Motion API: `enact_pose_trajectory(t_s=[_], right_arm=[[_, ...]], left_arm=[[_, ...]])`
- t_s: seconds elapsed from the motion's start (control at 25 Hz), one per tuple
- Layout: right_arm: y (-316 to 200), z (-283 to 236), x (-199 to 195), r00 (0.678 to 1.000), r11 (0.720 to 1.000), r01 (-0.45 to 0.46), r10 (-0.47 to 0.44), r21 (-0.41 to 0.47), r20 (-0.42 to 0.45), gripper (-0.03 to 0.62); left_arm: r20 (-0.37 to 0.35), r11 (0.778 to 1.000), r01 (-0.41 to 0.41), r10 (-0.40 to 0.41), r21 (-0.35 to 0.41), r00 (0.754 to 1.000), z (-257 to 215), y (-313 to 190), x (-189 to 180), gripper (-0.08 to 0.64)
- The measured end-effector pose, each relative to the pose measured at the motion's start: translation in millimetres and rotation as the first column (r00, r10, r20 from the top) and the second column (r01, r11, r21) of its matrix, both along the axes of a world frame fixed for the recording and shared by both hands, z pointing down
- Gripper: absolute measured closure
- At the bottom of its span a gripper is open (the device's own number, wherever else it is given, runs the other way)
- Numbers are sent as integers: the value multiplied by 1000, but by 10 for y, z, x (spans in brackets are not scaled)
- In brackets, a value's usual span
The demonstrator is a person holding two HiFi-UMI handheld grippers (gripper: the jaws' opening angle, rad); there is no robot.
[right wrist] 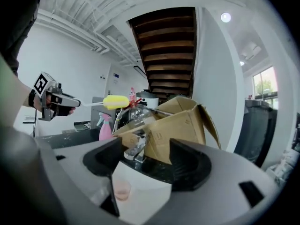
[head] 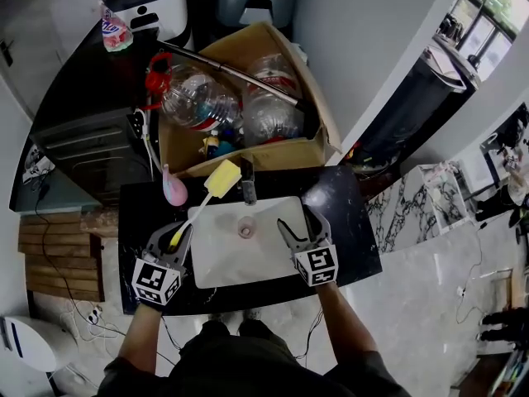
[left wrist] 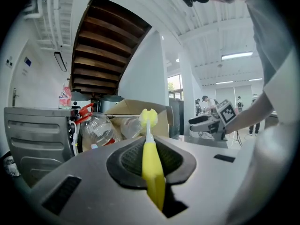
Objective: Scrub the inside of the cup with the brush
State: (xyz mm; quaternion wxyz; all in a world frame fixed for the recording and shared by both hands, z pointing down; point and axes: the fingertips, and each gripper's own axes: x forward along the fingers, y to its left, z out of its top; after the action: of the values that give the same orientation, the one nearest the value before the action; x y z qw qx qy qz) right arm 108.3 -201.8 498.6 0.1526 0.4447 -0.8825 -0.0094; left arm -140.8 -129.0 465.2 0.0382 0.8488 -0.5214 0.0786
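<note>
Pre-scrub: our left tool (head: 176, 236) pinches the brush (head: 199, 208) by its handle, our right tool (head: 299, 222) hangs spread and empty, and the cup (head: 245, 228) stands unheld in the sink (head: 273, 265); next we must grip it.

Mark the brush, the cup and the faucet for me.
brush (head: 221, 179), head view, on its yellow sponge head.
cup (right wrist: 122, 191), right gripper view, on its pink side wall.
faucet (right wrist: 135, 148), right gripper view, on its metal spout.
</note>
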Motion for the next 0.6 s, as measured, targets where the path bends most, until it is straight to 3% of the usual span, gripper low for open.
enact_pose_trajectory(t_s=[0.6], right_arm=[[329, -879, 250, 988, 975, -152, 143, 162, 62, 384]], left_arm=[[-5, 997, -41, 42, 68, 999, -406, 57, 148, 523]])
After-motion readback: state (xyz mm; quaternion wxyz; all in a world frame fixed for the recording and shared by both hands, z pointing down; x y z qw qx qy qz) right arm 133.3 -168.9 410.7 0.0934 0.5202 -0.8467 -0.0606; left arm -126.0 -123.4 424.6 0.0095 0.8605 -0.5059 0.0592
